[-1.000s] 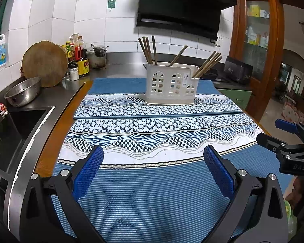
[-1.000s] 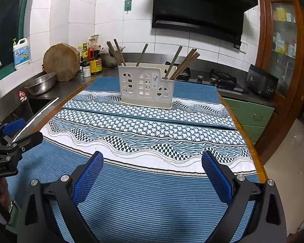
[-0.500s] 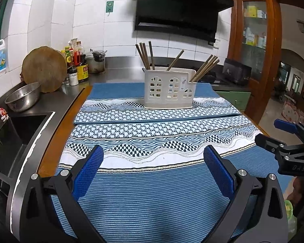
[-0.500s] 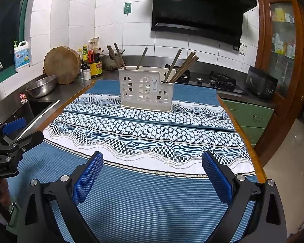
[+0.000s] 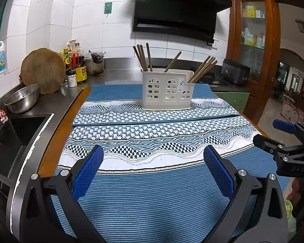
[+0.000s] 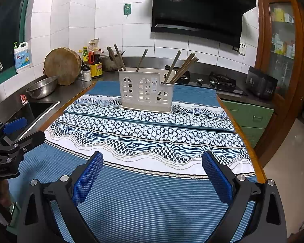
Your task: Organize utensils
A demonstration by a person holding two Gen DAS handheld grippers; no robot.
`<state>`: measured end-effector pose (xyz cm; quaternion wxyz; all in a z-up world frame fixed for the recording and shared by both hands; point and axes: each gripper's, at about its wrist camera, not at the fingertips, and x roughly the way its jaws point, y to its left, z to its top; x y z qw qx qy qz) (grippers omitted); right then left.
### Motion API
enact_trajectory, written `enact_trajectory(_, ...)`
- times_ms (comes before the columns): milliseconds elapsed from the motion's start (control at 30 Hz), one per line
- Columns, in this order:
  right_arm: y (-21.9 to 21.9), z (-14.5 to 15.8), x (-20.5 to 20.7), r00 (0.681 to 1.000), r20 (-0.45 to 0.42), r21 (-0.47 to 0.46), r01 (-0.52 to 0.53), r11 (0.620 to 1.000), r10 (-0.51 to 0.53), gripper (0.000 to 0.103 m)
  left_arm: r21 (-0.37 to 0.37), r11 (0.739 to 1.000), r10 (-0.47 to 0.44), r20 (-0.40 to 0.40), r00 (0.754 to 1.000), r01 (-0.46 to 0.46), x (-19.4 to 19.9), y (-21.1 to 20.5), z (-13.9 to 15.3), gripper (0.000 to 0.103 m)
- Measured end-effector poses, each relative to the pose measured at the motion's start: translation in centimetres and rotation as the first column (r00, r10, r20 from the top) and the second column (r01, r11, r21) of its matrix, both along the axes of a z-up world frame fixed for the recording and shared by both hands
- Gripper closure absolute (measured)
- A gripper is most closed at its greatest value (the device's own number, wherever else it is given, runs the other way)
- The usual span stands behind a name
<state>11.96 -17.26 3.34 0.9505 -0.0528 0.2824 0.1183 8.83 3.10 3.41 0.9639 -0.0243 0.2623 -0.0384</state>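
Observation:
A white plastic utensil holder (image 5: 167, 90) with arched cut-outs stands upright at the far end of the blue patterned table mats; it also shows in the right wrist view (image 6: 147, 91). Several brown chopsticks (image 5: 142, 55) stand in its left, middle and right compartments (image 6: 181, 67). My left gripper (image 5: 153, 169) is open and empty above the near part of the mat, well short of the holder. My right gripper (image 6: 152, 169) is open and empty, beside the left one. Each gripper shows at the edge of the other's view, the right one (image 5: 281, 135) and the left one (image 6: 16, 131).
A sink (image 5: 8, 135) and steel counter lie left of the table, with a metal colander (image 5: 22, 98), a round wooden chopping block (image 5: 43, 73) and condiment bottles (image 5: 76, 64). A gas hob (image 6: 218, 83) is behind the holder. A wooden cabinet (image 5: 251, 46) stands at the right.
Both grippers have drawn back and slightly up from the holder, so it appears a little smaller and lower. Both stay open and empty.

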Motion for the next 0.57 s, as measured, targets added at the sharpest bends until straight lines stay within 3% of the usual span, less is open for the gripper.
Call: enact_trajectory(567, -0.21, -0.04, -0.08, 1.000, -0.004, 0.007, 0.002, 1.000, -0.002, 0.008, 0.010, 1.000, -0.004, 0.006, 1.000, 0.004, 0.21, -0.27, -0.05, 0.005)
